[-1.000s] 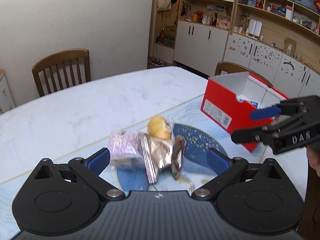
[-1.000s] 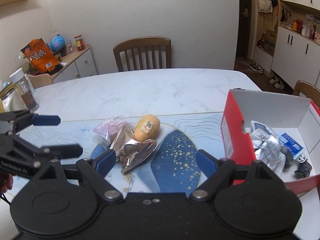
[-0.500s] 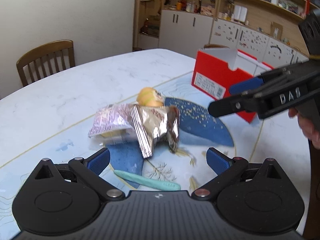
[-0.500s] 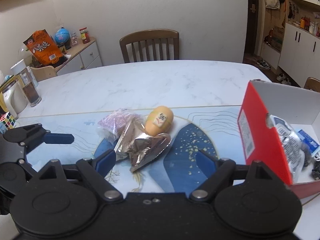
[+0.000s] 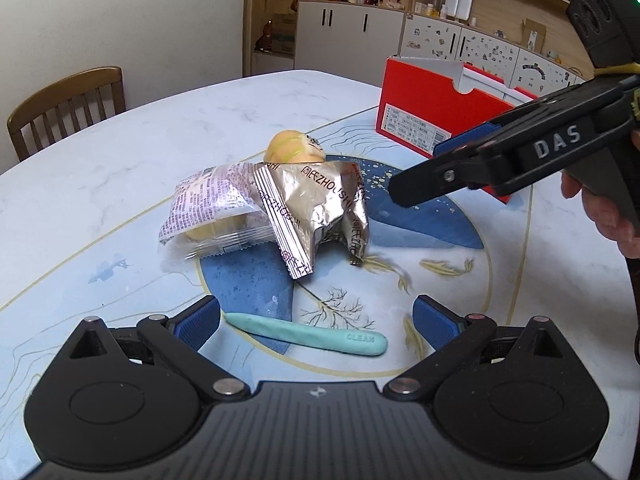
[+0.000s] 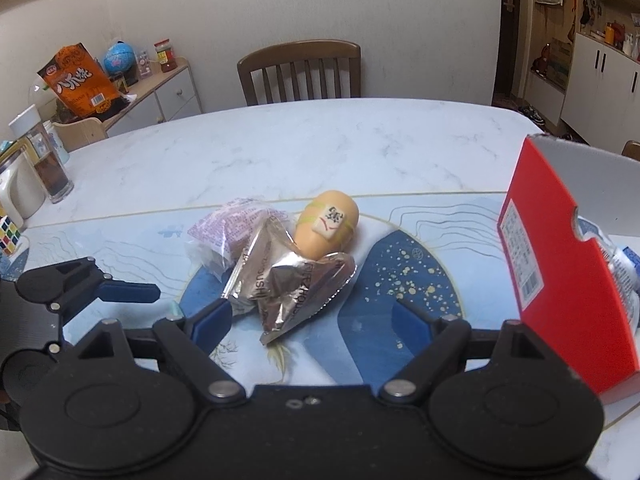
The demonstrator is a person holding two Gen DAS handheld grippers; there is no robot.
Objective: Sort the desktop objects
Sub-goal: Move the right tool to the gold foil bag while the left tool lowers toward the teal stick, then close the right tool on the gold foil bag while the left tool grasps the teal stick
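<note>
Both claws hang wide open above the pale marble-patterned table (image 6: 320, 148), and neither grips anything. Right gripper (image 6: 312, 320), seen through its own camera, faces a small heap of loose items near the table's middle, with its blue fingertips (image 6: 210, 322) spread to either side of the heap. Nearest is a crumpled silver foil snack packet (image 6: 294, 284). Leaning against its left side is a clear wrapped pastry with purple print (image 6: 236, 232), and just behind the foil lies a rounded yellow-orange capsule toy with a square label (image 6: 328, 226).

Left gripper (image 5: 316, 322) waits lower and nearer the table edge, with a slim mint-green tool marked CLEAN (image 5: 308, 334) lying on the table between its fingers. To the right stands the open red cardboard box (image 6: 560, 280), already holding a few packets.

Likely step: pick the foil packet and carry it to the box. To do it well, lower straight over the packet's raised middle fold, keep clear of the pastry wrapper touching it, and close gently, since thin foil may slip or drag its neighbours.
</note>
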